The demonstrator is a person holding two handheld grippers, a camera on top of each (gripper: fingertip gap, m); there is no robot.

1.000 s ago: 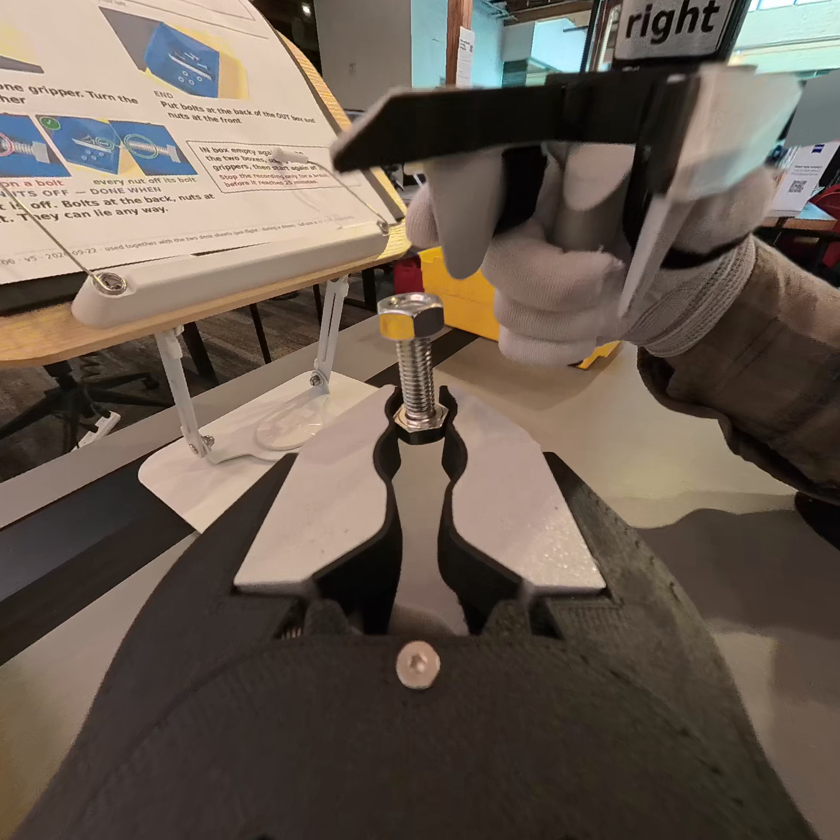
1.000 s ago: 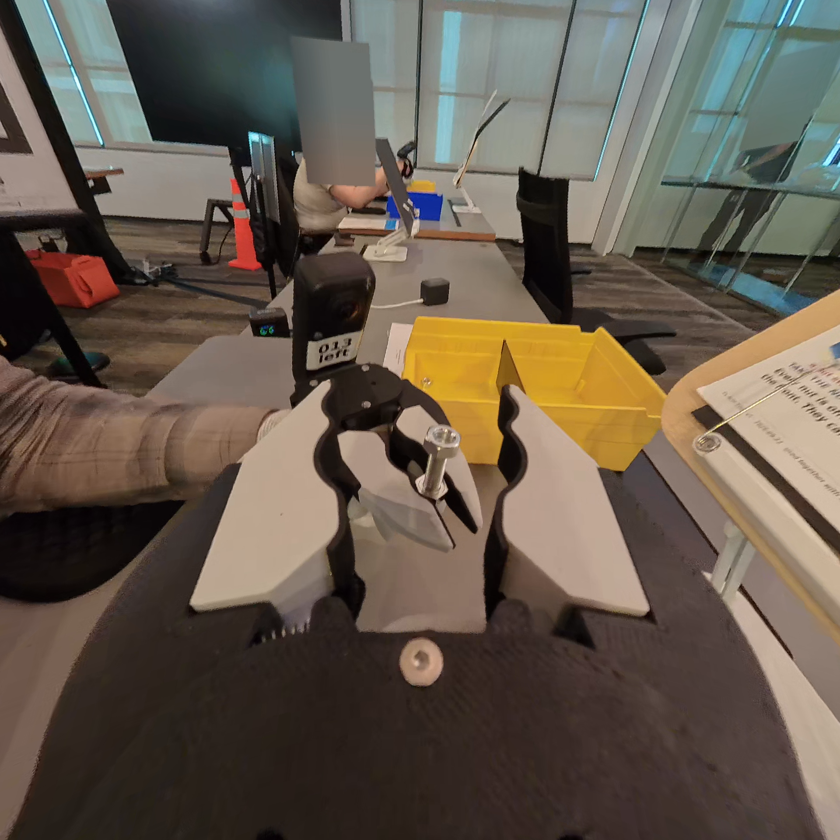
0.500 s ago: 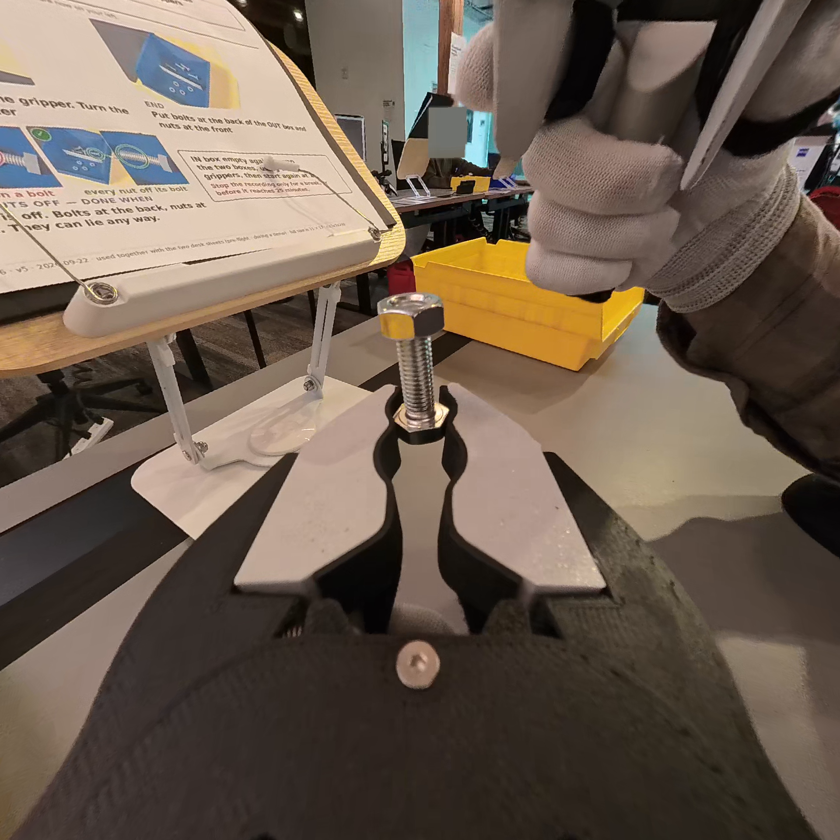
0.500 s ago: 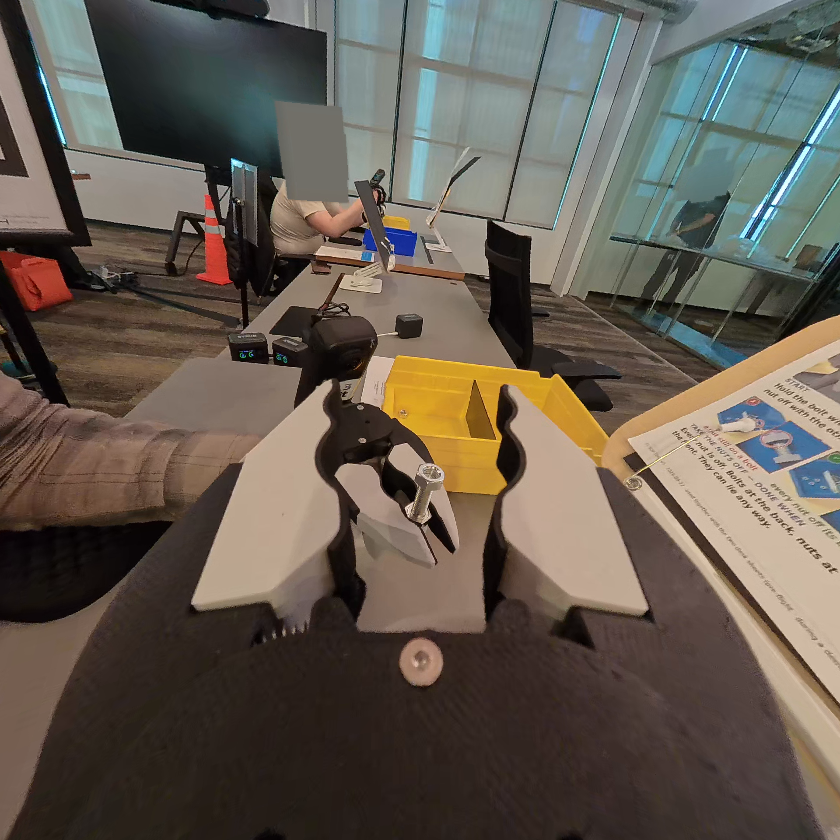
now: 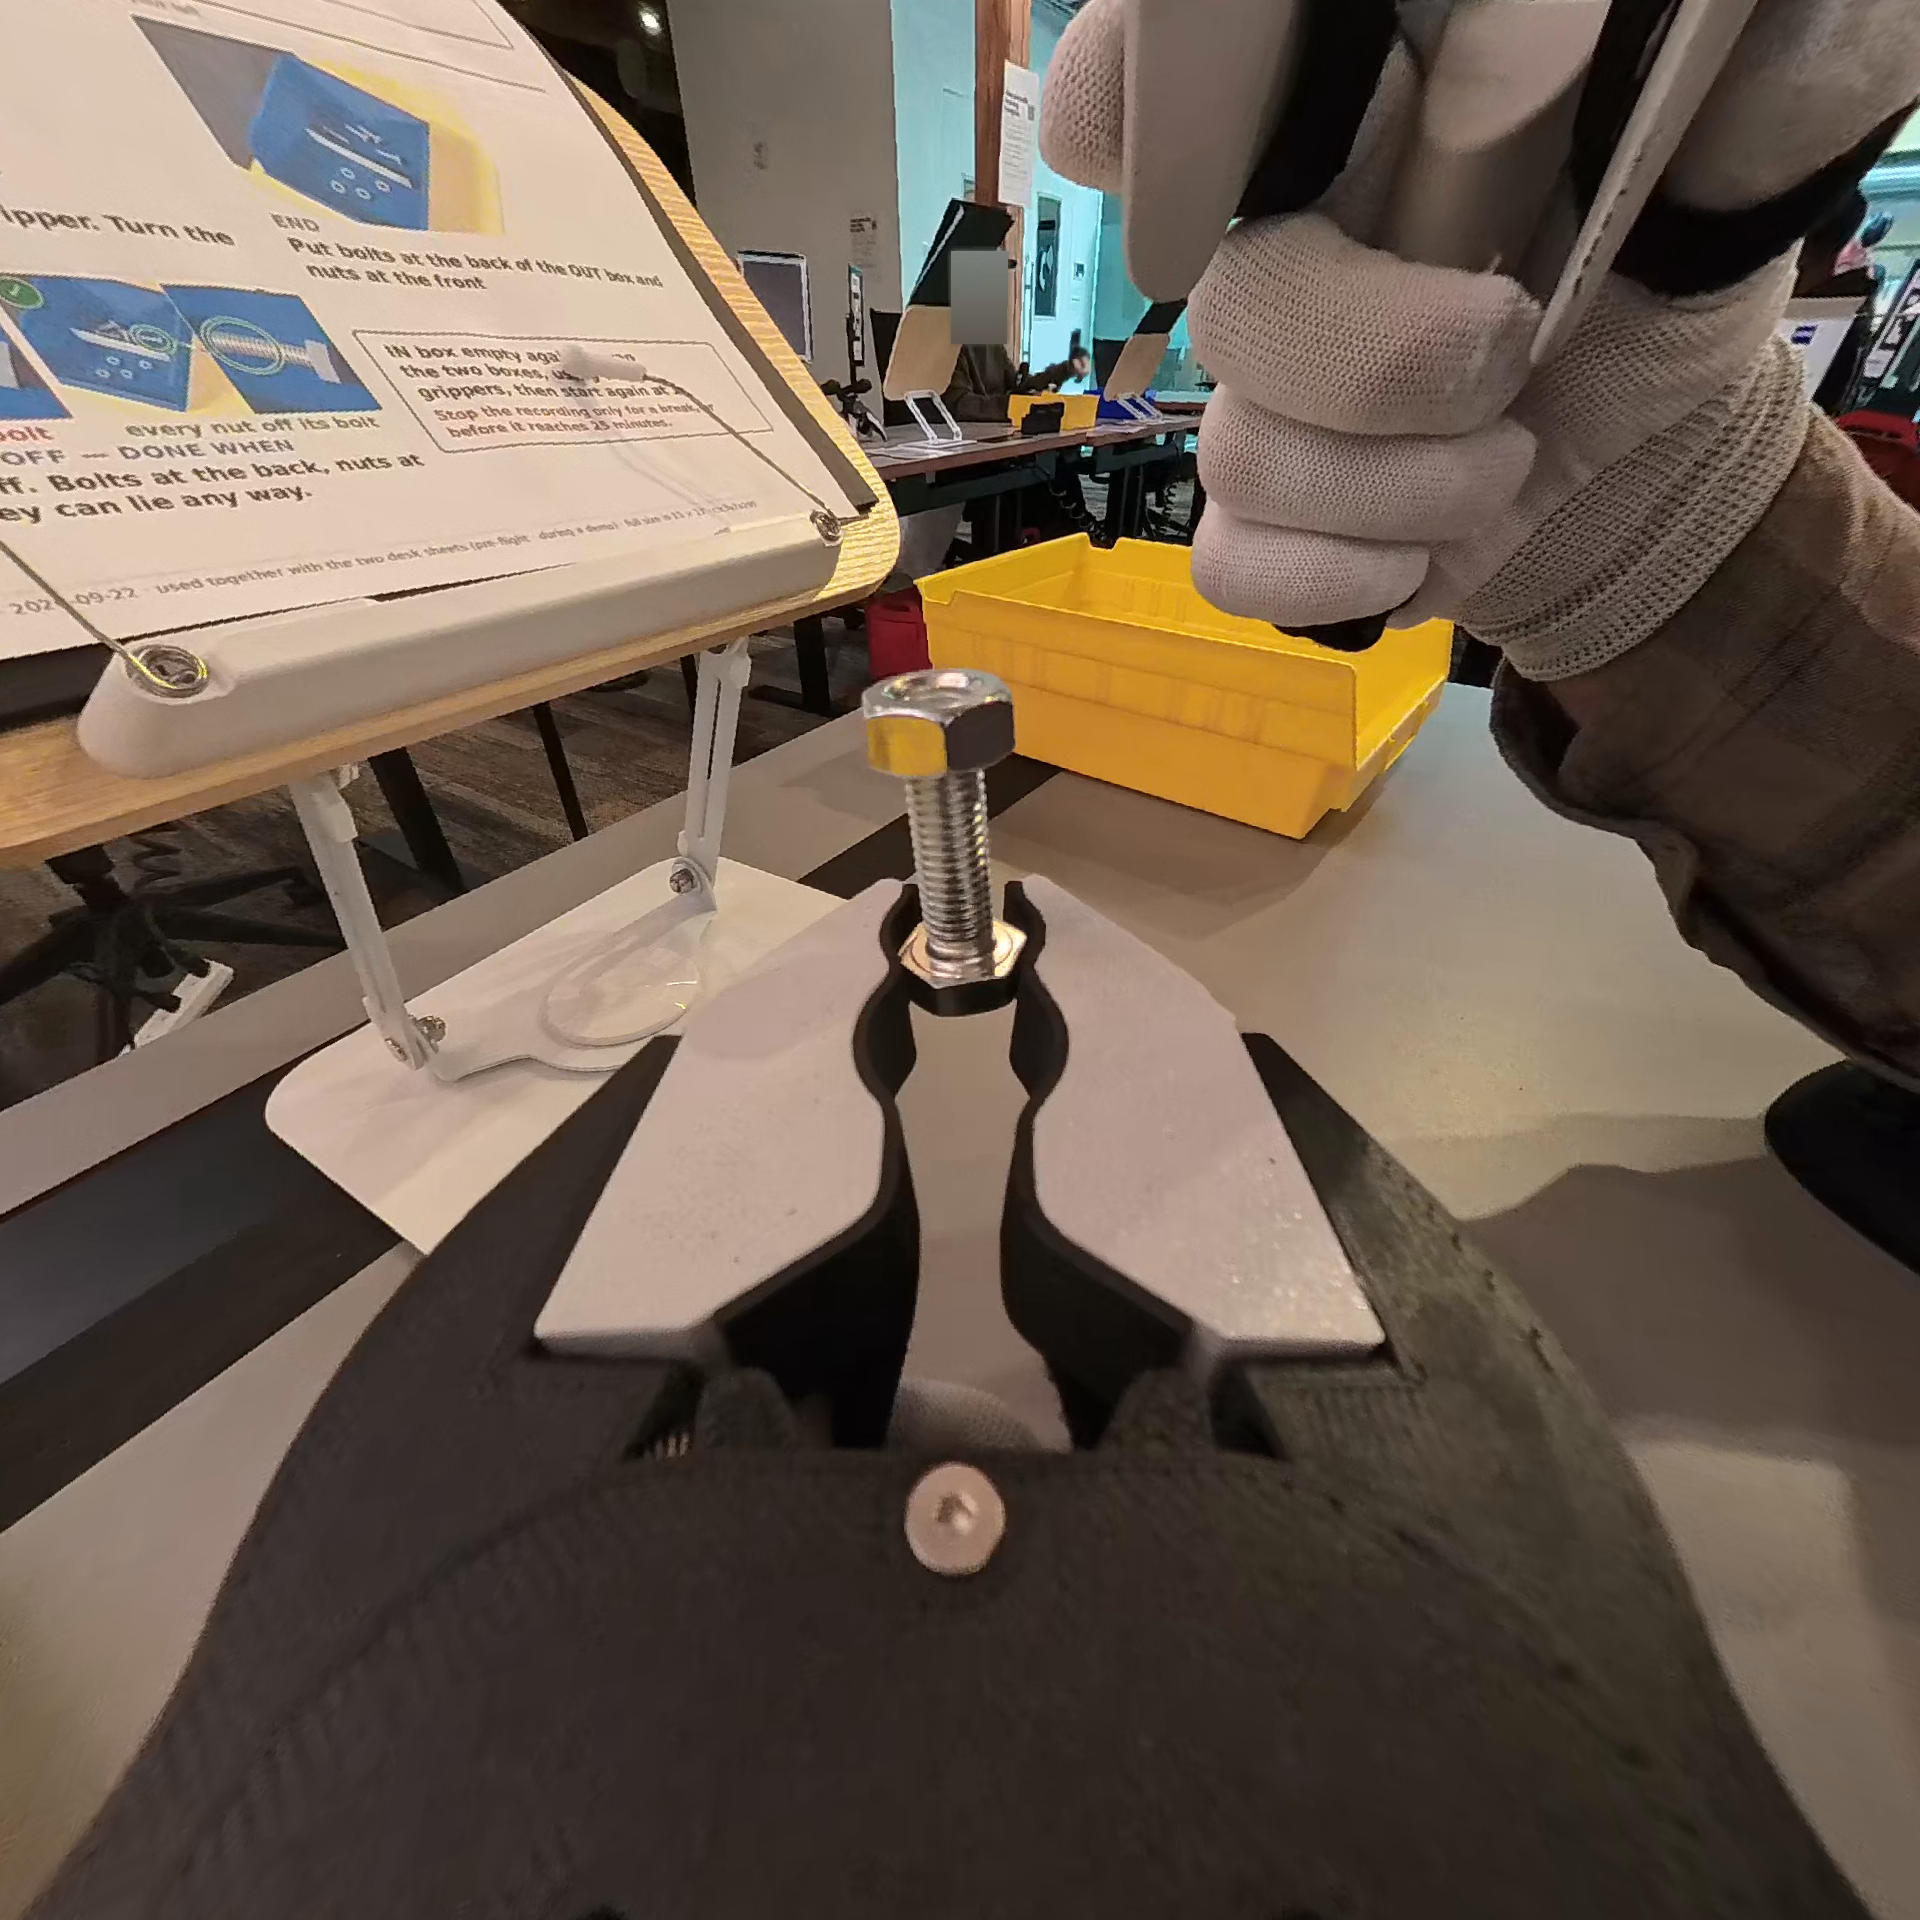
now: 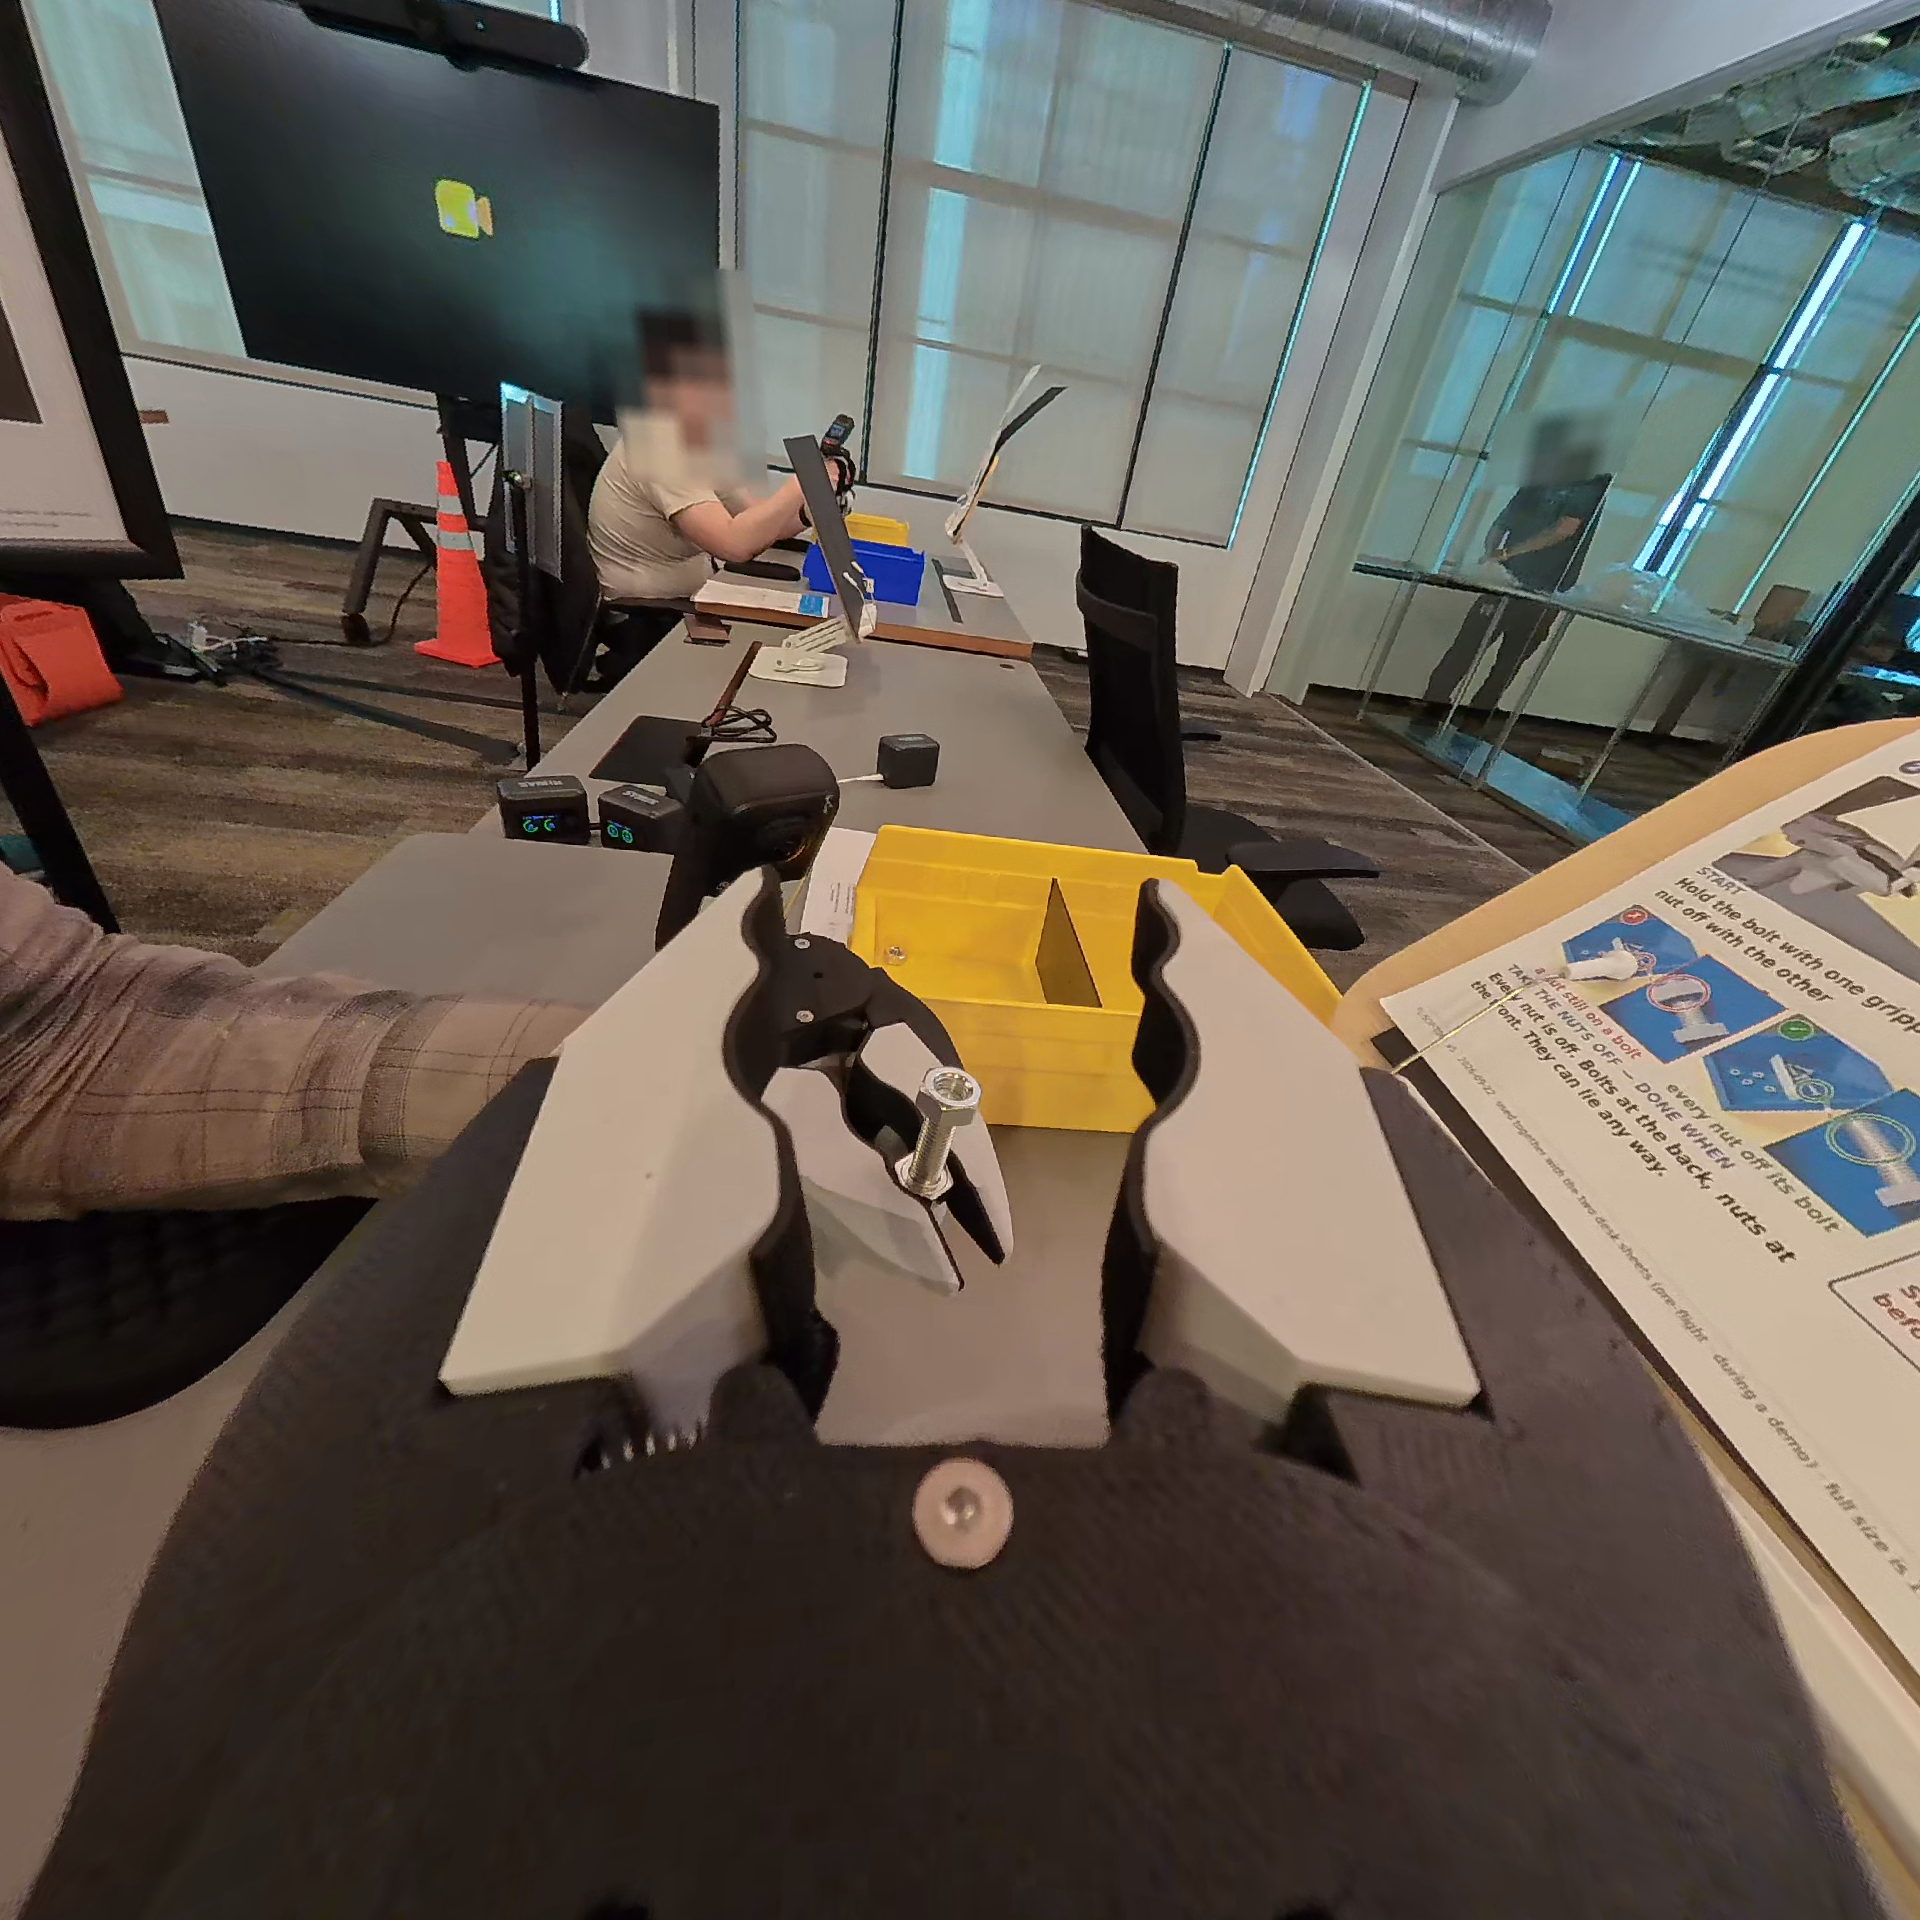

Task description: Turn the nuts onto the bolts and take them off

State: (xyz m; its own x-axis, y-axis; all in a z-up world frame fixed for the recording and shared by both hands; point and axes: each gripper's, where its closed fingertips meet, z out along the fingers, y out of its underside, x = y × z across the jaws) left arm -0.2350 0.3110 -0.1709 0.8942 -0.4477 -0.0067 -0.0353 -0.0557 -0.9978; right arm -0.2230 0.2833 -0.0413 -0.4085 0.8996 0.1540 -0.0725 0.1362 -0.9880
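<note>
My right claw [image 6: 956,1049] has lifted up and drawn back from the bolt [image 6: 938,1132], so my gloved right hand [image 5: 1382,416] now sits high above the yellow bin [image 5: 1195,675], its jaws spread wide.

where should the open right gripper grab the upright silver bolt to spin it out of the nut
Grip the silver hex-head bolt by its hex head, coming down from above. The bolt stands upright with its head free on top, and the flat sides should give the fingers purchase. The left gripper is shut on the silver hex nut at the lower end of the thread. The right gripper is open, so it could likely straddle the head.
</note>
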